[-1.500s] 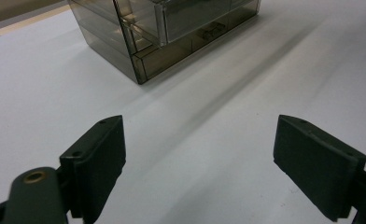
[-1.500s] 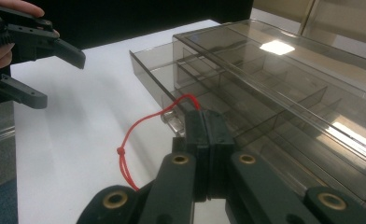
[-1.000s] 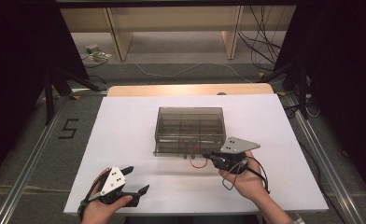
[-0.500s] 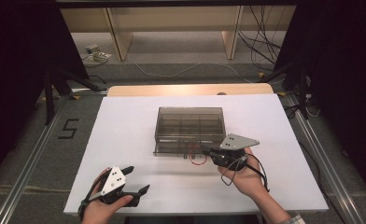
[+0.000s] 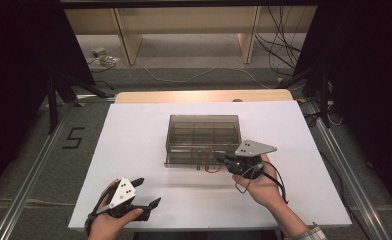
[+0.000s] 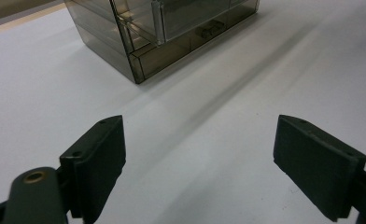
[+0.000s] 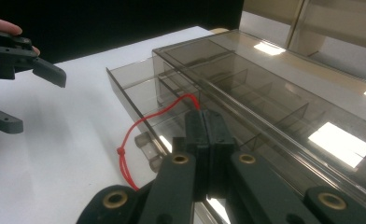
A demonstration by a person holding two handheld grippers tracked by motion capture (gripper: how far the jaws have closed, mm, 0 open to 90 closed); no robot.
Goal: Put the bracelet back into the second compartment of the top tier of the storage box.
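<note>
A smoke-tinted clear plastic compartment box (image 5: pixel 203 131) stands mid-table, with a shallow drawer (image 5: pixel 184 161) pulled out at its front. My right gripper (image 5: pixel 223 161) is at that front edge, shut on a thin red string (image 5: pixel 211 168). In the right gripper view the string (image 7: pixel 144 123) loops from the closed jaw tips (image 7: pixel 204 116) down past the drawer (image 7: pixel 130 88) of the box (image 7: pixel 265 79). My left gripper (image 5: pixel 150 190) rests open and empty near the table's front left. It looks across bare white table toward the box corner (image 6: pixel 172 28).
The white table (image 5: pixel 134 145) has a wooden strip (image 5: pixel 204 96) along its far edge. Metal rails (image 5: pixel 34 170) run along both sides on the floor. The left gripper (image 7: pixel 41 102) also appears far off in the right gripper view.
The right gripper has edged slightly forward toward the box front with the red string. The left gripper has stayed still.
</note>
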